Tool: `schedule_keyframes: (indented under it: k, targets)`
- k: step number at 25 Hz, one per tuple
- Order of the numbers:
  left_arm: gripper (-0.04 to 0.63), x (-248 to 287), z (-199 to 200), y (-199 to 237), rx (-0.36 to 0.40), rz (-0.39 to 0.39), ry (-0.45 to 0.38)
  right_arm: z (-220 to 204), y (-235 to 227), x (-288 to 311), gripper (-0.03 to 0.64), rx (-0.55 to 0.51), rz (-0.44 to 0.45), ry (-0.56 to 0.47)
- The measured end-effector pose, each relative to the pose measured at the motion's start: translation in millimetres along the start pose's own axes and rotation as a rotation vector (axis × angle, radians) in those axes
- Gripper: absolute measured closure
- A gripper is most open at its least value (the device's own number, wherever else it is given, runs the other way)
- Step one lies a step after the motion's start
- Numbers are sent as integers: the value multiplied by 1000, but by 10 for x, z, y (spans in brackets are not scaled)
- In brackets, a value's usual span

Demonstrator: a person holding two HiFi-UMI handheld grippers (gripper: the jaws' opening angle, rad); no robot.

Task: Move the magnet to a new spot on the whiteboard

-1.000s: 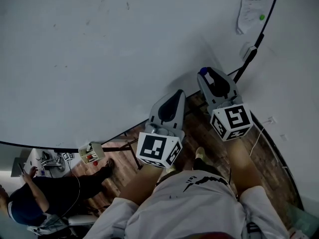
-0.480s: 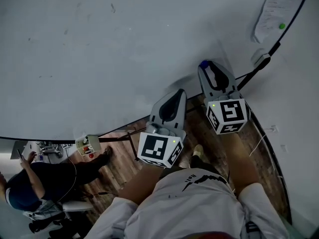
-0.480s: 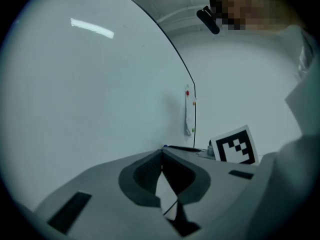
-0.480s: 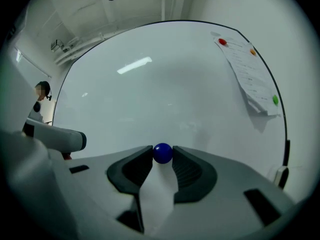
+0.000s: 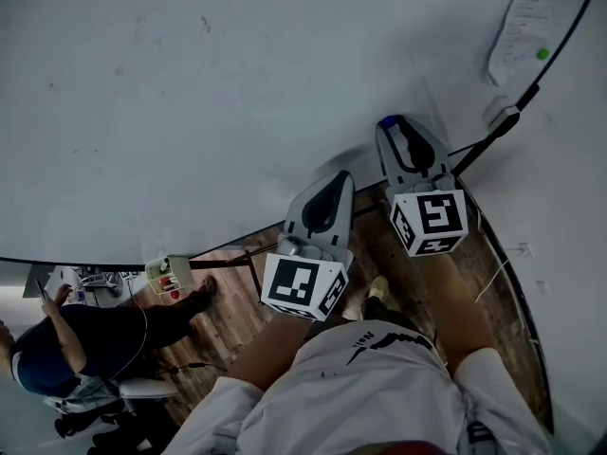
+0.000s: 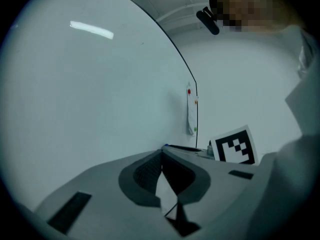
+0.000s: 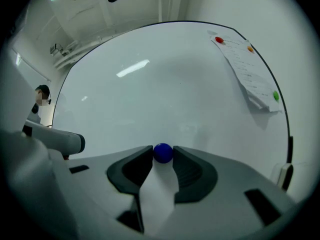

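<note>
Right gripper (image 7: 163, 157): jaws closed on the blue magnet (image 7: 163, 152), pinched at the very tips, close against the whiteboard (image 7: 165, 84); contact cannot be confirmed. Left gripper (image 6: 161, 153): jaws together, nothing held, idle on the left. Recommendation: keep the pinch firm, choose bare board well left of the pinned sheet (image 7: 250, 74), seat the magnet flat, then release.

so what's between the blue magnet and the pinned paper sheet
Only bare whiteboard separates the blue magnet and the paper sheet, seen in the right gripper view.
</note>
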State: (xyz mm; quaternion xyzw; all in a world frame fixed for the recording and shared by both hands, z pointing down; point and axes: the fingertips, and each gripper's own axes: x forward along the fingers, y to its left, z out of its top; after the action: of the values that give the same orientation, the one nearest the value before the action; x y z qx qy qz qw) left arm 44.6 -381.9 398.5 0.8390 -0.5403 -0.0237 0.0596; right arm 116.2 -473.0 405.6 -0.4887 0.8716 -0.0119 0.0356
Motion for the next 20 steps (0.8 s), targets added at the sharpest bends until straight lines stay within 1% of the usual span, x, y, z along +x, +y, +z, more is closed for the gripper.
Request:
schedule_keyframes:
  k: [7,12,16,20]
  targets:
    - [583,-43,-6,-55,-11,-11,0,-6,35,-130,486,-1,7,25]
    - [583,-122,12,-118,-16,-34,-1,20,168,-323,490,-8,27,48]
    - [584,-208,54,-159,-16,-55,-9,107,307,-481,515,18,50,41]
    - [583,-334,87,-186,-21,-75,-9,168,496,-677,556,41,70,39]
